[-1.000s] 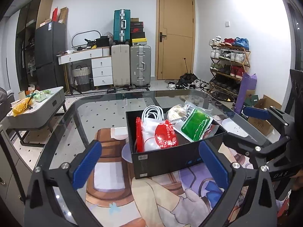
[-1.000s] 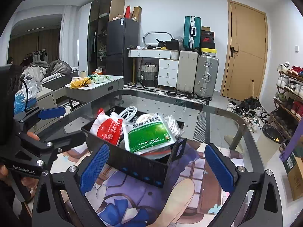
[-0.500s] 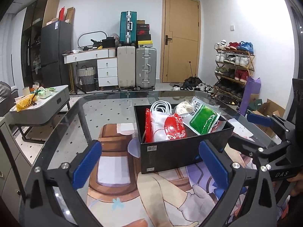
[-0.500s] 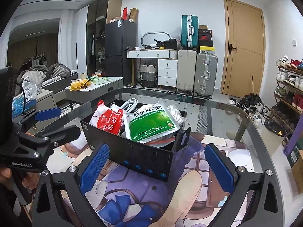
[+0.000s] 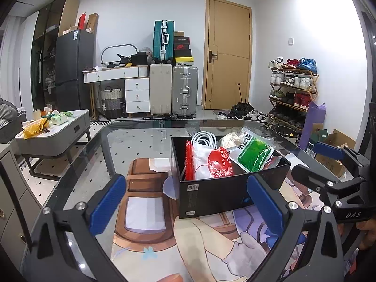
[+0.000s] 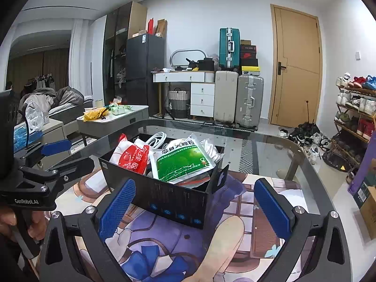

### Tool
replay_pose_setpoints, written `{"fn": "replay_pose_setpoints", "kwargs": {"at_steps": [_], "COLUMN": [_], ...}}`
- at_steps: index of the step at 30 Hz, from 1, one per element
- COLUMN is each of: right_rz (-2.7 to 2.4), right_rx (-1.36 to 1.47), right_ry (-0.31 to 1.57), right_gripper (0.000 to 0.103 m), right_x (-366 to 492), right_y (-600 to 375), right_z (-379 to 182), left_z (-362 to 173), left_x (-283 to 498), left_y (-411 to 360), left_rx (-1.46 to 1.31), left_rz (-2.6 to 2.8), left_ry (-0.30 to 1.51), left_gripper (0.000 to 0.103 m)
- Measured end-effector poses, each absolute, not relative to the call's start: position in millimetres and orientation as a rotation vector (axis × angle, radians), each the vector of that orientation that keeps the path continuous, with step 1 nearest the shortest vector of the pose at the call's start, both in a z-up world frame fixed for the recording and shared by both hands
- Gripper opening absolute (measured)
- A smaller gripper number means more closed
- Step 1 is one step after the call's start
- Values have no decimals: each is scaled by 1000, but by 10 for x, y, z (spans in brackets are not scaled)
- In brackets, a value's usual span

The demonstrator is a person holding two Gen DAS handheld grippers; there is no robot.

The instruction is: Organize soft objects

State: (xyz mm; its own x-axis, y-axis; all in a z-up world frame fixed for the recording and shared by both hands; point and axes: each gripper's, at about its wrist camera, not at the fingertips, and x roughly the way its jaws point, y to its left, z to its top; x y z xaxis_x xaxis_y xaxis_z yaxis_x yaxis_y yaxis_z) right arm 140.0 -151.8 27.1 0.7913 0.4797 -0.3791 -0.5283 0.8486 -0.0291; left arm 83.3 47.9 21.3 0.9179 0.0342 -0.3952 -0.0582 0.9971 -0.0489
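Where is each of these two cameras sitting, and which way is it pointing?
Left wrist view: on the left tool, facing the black box from its left end; its own blue fingers show wide open, the right tool at right.
Right wrist view: on the right tool, facing the box's long side; its open fingers show, the left tool and a hand at left.
Shared: box, green packet, red-and-white bag, glass table, suitcases, door.
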Motion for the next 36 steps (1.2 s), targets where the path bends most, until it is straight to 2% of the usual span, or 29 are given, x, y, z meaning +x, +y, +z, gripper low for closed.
{"fn": "replay_pose_setpoints", "kwargs": {"at_steps": [36], "right_rz": [549], "right_rx": [-109], "right_ry": [353], "right_gripper": [102], "right_x": [1382], "right_y": [-1579], "right_z": [294], "left_z": [222], "left_x": [783], "left_y": [484], "left_rx": [-67], "left_rz": [54], "left_ry": [395], "left_gripper": [103]}}
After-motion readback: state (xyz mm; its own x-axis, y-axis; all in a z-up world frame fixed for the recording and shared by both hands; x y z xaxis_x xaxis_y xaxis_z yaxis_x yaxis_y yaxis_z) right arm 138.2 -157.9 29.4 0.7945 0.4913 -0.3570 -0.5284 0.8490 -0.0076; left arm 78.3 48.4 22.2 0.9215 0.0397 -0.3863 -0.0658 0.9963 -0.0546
